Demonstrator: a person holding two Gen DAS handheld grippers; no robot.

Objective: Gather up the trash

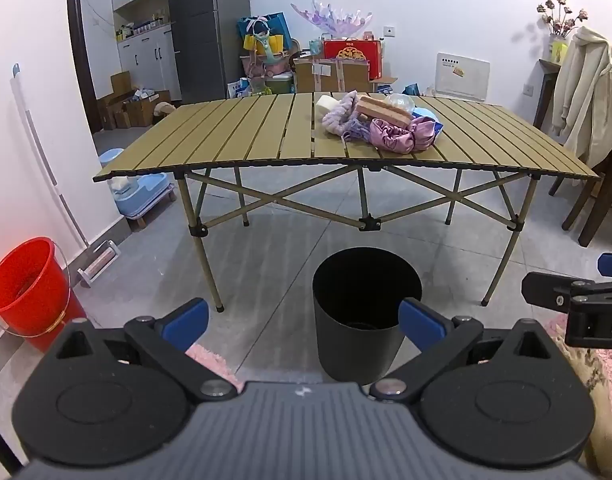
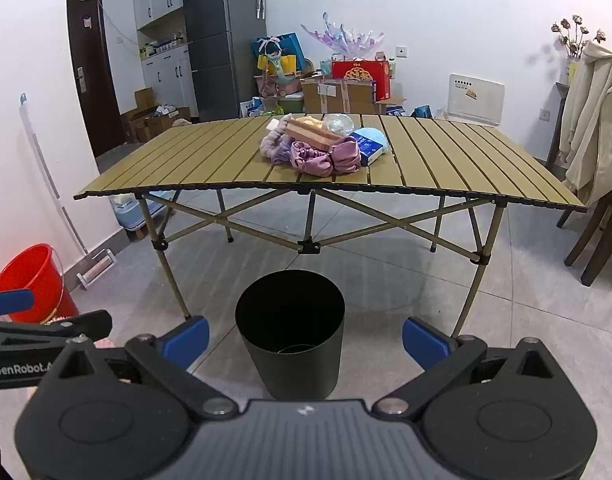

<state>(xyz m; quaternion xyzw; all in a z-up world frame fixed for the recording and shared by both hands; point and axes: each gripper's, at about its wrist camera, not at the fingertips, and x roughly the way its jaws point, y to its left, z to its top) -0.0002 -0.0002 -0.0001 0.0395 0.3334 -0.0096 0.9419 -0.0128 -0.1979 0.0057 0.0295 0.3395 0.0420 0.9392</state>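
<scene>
Both tools, left (image 1: 304, 322) and right (image 2: 305, 340), gape wide, empty. Pile (image 2: 320, 146) at twelve on desk (image 2: 210, 160); bin (image 2: 290, 332) below. Reach high, pinch one loose piece.

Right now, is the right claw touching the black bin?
Apart. In the right wrist view the right claw stands open, above and short of the black bin; its blue fingers flank it without contact.
</scene>
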